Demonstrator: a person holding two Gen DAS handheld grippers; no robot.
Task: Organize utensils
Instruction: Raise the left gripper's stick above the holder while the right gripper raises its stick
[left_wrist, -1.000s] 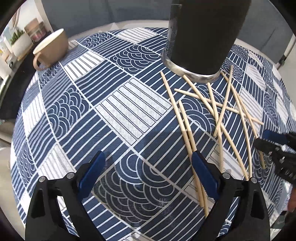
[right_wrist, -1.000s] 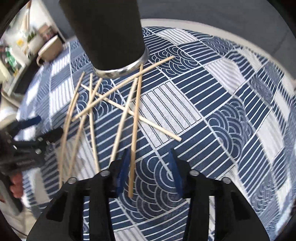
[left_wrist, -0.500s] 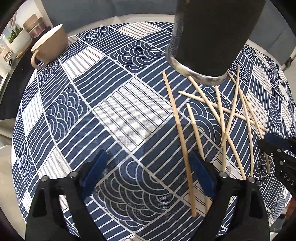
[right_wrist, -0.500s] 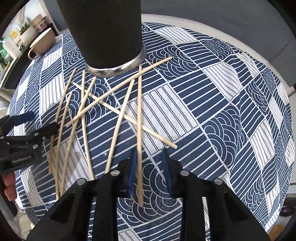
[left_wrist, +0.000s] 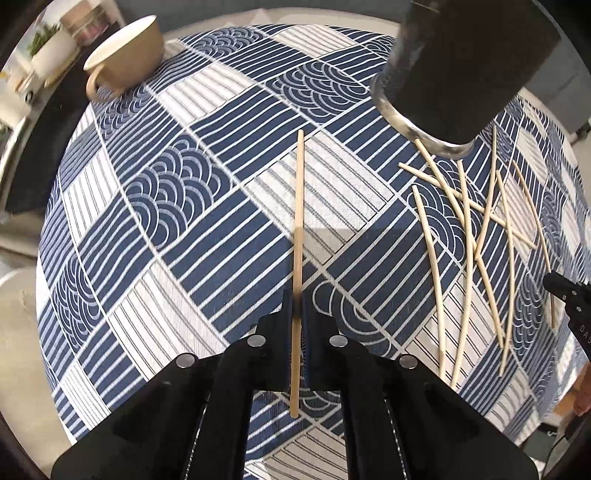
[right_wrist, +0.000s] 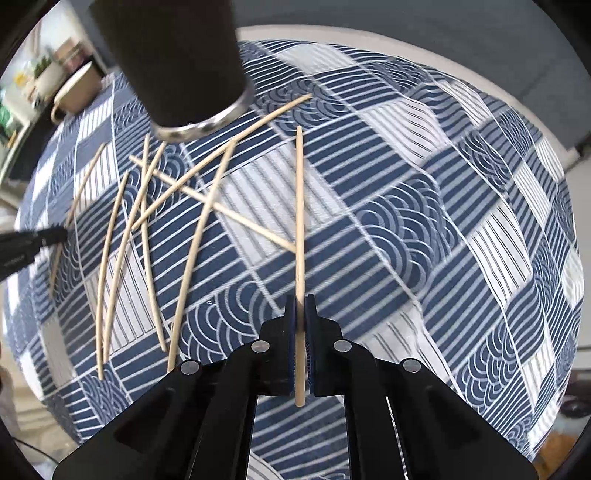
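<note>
My left gripper (left_wrist: 296, 306) is shut on a wooden chopstick (left_wrist: 297, 221) that points straight ahead, lifted over the tablecloth. My right gripper (right_wrist: 300, 310) is shut on another chopstick (right_wrist: 300, 206), also pointing forward. Several loose chopsticks (left_wrist: 476, 236) lie crossed on the cloth near the foot of a tall black cylinder holder (left_wrist: 461, 62) with a silver base rim; they also show in the right wrist view (right_wrist: 155, 229), below the holder (right_wrist: 177, 62). The right gripper's tip shows at the left wrist view's right edge (left_wrist: 569, 299).
A round table wears a blue and white patterned cloth (left_wrist: 177, 192). A tan mug (left_wrist: 125, 59) stands at the far left, also seen in the right wrist view (right_wrist: 74, 92). A shelf with a plant pot (left_wrist: 48, 44) lies beyond the table edge.
Both grippers have closed, each on a chopstick, and lifted it off the pile. The left gripper has swung left, away from the pile. The right gripper has shifted right.
</note>
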